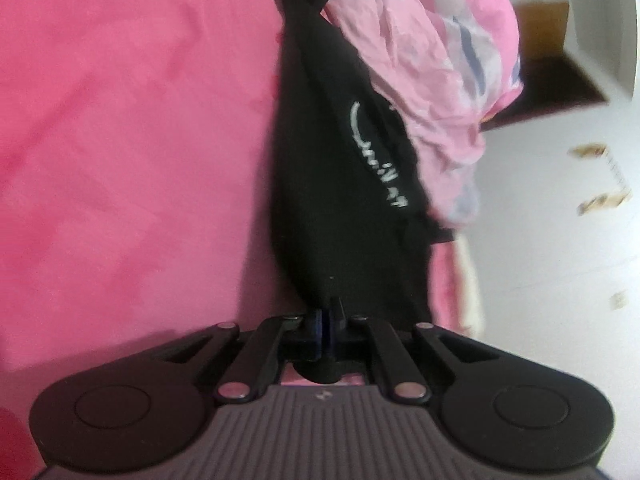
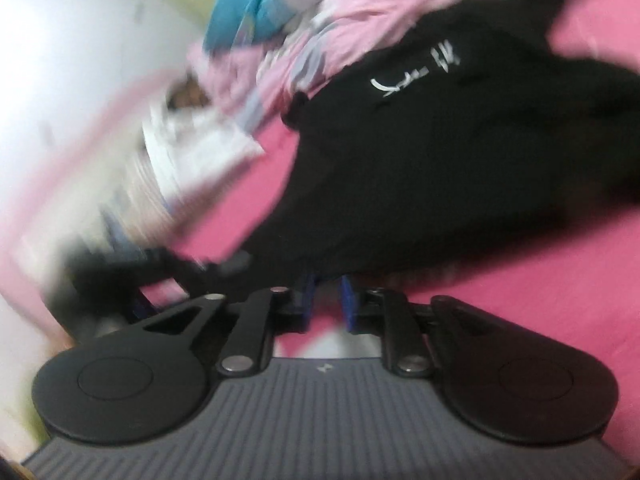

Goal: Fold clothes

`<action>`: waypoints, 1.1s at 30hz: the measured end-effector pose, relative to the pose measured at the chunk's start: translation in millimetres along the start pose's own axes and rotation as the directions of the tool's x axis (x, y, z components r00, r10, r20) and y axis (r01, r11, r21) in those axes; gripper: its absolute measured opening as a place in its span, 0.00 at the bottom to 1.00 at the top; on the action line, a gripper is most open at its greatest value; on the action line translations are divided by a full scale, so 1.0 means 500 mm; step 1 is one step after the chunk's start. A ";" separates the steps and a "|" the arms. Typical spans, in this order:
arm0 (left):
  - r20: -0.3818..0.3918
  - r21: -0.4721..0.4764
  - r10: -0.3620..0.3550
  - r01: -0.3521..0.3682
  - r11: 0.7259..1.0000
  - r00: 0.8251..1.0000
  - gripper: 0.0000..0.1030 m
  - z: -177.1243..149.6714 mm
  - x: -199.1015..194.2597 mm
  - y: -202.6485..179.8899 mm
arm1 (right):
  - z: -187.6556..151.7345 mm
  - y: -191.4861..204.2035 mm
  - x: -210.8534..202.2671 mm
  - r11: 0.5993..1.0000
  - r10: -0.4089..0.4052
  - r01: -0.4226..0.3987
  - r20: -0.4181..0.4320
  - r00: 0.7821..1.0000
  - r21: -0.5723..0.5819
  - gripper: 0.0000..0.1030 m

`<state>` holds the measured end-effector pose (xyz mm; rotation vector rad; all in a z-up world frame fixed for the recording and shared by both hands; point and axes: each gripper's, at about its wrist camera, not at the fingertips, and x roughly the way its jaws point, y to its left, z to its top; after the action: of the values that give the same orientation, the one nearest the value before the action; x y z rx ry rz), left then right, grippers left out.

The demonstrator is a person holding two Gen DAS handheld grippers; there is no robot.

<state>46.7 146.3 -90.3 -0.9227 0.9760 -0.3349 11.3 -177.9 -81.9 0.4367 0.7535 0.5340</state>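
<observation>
A black garment (image 1: 340, 184) with white script lies stretched out on the pink bed sheet (image 1: 120, 140). My left gripper (image 1: 326, 320) is shut on its near end, and the cloth bunches between the pads. The right wrist view is blurred by motion. There the same black garment (image 2: 460, 168) spreads from my right gripper (image 2: 327, 300), whose blue pads (image 2: 308, 300) stand narrowly apart with the black edge pinched between them. A dark blurred shape at the left, likely the other gripper (image 2: 132, 280), touches the garment's corner.
A crumpled pink floral cloth (image 1: 432, 64) lies against the black garment's far side. A teal item (image 2: 240, 12) and a pale folded pile (image 2: 192, 152) sit beyond it. The bed's edge and white floor (image 1: 560, 220) lie to the right.
</observation>
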 end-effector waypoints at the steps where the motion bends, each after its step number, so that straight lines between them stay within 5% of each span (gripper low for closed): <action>1: 0.000 0.016 0.020 -0.020 1.000 1.000 0.03 -0.002 -0.004 0.005 | -0.002 0.006 -0.004 0.999 -0.025 0.025 -0.007 1.000 -0.034 0.17; 9: 0.005 0.147 0.080 -0.080 0.986 0.997 0.02 -0.009 -0.062 0.026 | 0.024 -0.084 -0.132 0.995 -0.091 0.089 0.057 0.994 0.040 0.18; 15: 0.026 0.206 0.150 -0.152 0.967 0.988 0.02 -0.007 -0.084 0.037 | 0.126 -0.206 -0.186 0.973 -0.176 0.151 0.139 0.975 0.172 0.25; 20: 0.064 0.258 0.193 -0.203 0.945 0.979 0.03 -0.008 -0.094 0.026 | 0.234 -0.312 -0.117 0.935 -0.141 0.091 0.126 0.982 0.344 0.40; 27: 0.115 0.319 0.245 -0.269 0.909 0.963 0.03 -0.009 -0.107 0.014 | 0.353 -0.434 0.040 0.879 -0.103 0.066 0.054 0.993 0.472 0.41; 29: 0.111 0.316 0.249 -0.271 0.909 0.962 0.03 -0.007 -0.103 0.020 | 0.375 -0.452 0.082 0.879 -0.103 0.068 0.049 0.993 0.472 0.37; 32: 0.113 0.319 0.243 -0.267 0.910 0.963 0.03 -0.005 -0.100 0.026 | 0.405 -0.468 0.116 0.885 -0.121 0.077 0.067 0.990 0.460 0.05; 33: 0.114 0.318 0.239 -0.263 0.911 0.964 0.03 -0.004 -0.098 0.026 | 0.418 -0.473 0.119 0.890 -0.128 0.079 0.079 0.989 0.449 0.04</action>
<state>16.2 183.4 -73.5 -0.4919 0.9243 -0.2350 271.1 -365.2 -106.6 0.8409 0.7908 0.2285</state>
